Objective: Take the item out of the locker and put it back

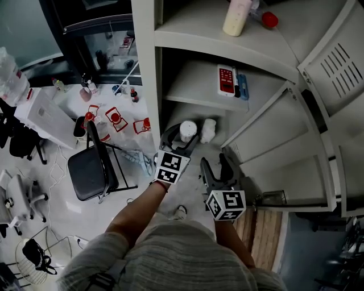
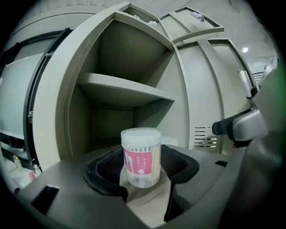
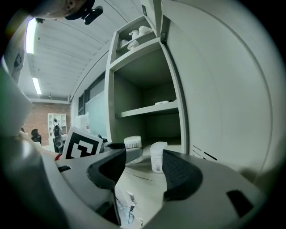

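Observation:
A clear cotton-swab jar point(image 2: 141, 156) with a pink label sits between my left gripper's point(image 2: 143, 172) jaws, which are shut on its sides, at the mouth of the grey locker's lower compartment point(image 2: 111, 125). From the head view the jar point(image 1: 187, 130) shows its white lid at the front of the lower shelf point(image 1: 196, 111), inside my left gripper point(image 1: 184, 138). Whether it rests on the shelf I cannot tell. A small white bottle point(image 1: 209, 129) stands just right of it, also the white bottle point(image 3: 157, 156). My right gripper point(image 1: 216, 165) hangs open and empty, short of the shelf.
A red-and-white device point(image 1: 226, 79) and a blue pen point(image 1: 243, 86) lie on the shelf above. A cream bottle point(image 1: 237, 17) stands on the top shelf. Open locker doors point(image 1: 278, 131) jut out on the right. A black chair point(image 1: 91, 170) and a cluttered table point(image 1: 62, 105) stand on the left.

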Demonstrator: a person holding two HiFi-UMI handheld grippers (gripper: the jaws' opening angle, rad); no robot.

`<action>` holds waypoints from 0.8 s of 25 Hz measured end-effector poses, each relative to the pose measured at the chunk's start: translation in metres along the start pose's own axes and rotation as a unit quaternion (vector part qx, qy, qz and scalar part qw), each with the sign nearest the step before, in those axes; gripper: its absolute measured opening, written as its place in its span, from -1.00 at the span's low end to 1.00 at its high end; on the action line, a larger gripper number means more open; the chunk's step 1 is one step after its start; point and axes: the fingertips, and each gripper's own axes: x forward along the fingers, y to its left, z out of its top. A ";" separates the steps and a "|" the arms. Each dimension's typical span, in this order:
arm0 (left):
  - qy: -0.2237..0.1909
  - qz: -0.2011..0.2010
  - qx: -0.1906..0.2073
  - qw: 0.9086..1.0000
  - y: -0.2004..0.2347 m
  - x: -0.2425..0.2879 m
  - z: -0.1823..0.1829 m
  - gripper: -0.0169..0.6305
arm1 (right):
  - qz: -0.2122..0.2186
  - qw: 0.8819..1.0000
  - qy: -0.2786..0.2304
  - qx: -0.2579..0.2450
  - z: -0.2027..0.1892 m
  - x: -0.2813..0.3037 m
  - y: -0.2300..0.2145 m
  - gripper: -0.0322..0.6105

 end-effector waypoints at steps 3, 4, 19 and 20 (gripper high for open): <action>0.006 0.004 -0.001 1.000 0.002 0.004 -0.006 -0.16 | 0.004 1.000 0.000 0.001 0.000 -0.001 0.003 -0.12; 0.009 0.004 0.001 1.000 0.002 0.005 -0.009 -0.16 | 0.005 1.000 0.001 0.001 -0.001 -0.001 0.003 -0.13; 0.026 0.018 0.014 0.999 0.009 0.019 -0.034 -0.15 | 0.004 1.000 0.002 0.001 -0.001 -0.005 0.006 -0.12; 0.022 0.014 0.013 1.000 0.007 0.018 -0.034 -0.11 | 0.005 1.000 0.003 0.001 -0.001 -0.005 0.006 -0.12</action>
